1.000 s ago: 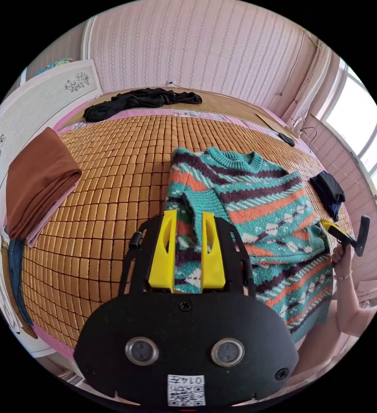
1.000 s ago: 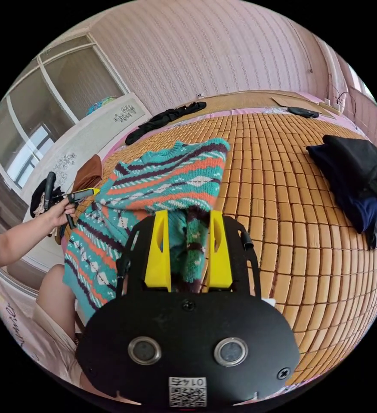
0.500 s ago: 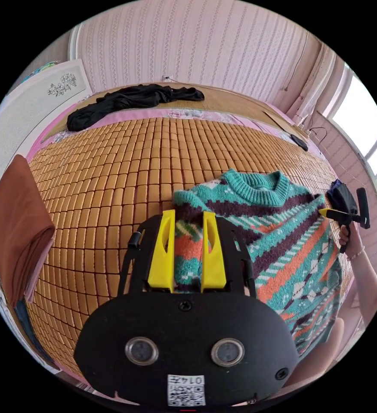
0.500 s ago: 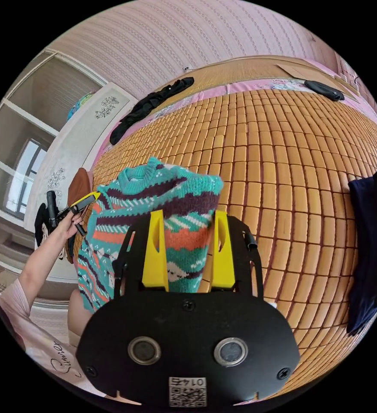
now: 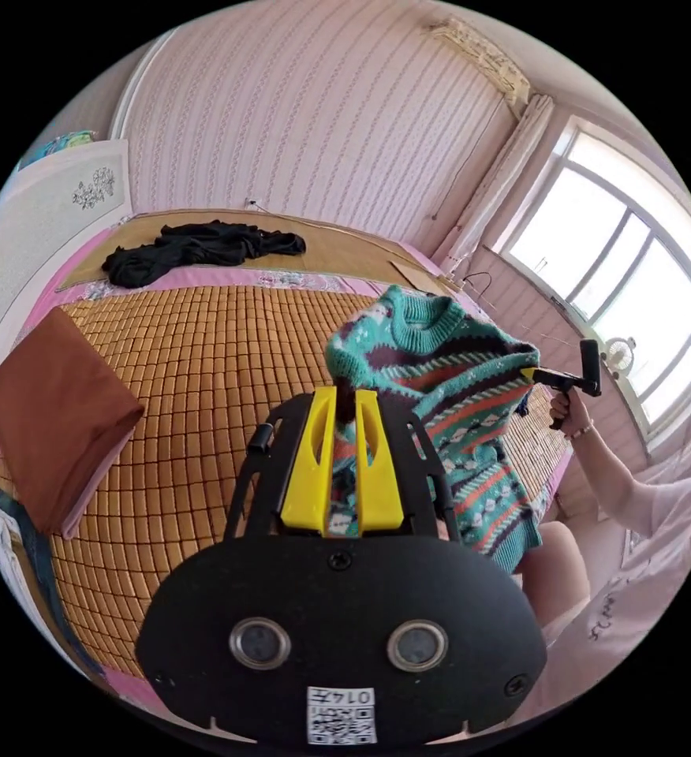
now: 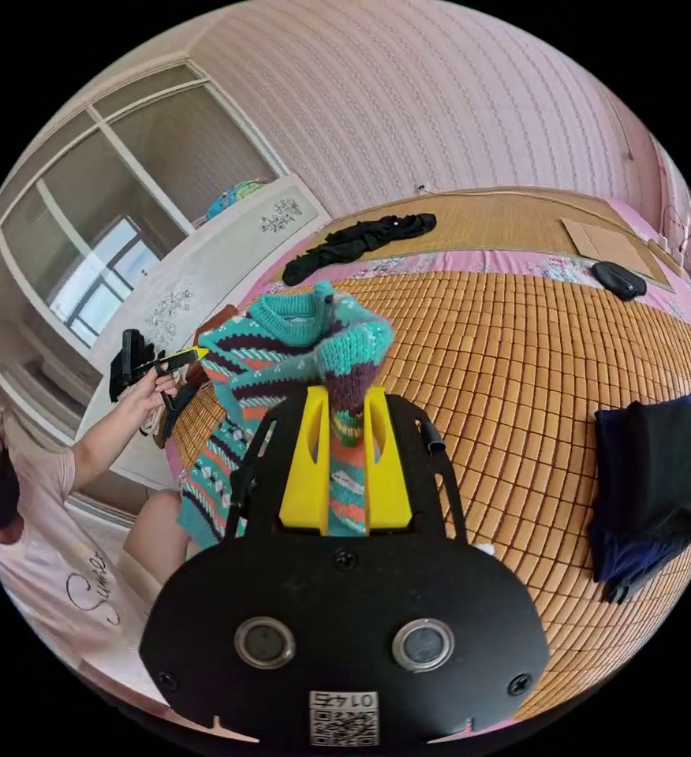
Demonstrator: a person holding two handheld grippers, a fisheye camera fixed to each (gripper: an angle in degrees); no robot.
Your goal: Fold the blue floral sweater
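Hanging now clear of the mat (image 5: 203, 363), sweater (image 5: 448, 386) pinched in both left gripper (image 5: 344, 418) and right gripper (image 6: 345, 414).

One patterned sweater (image 5: 448, 394). Two grippers: a left gripper (image 5: 344, 406) and a right gripper (image 6: 347, 402). One folded brown cloth (image 5: 57, 418). One black garment (image 5: 196, 248) and one dark pile of clothes (image 6: 661, 481) on one bed (image 5: 203, 347).

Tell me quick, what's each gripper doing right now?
Left gripper: shut on the sweater.
Right gripper: shut on the sweater.
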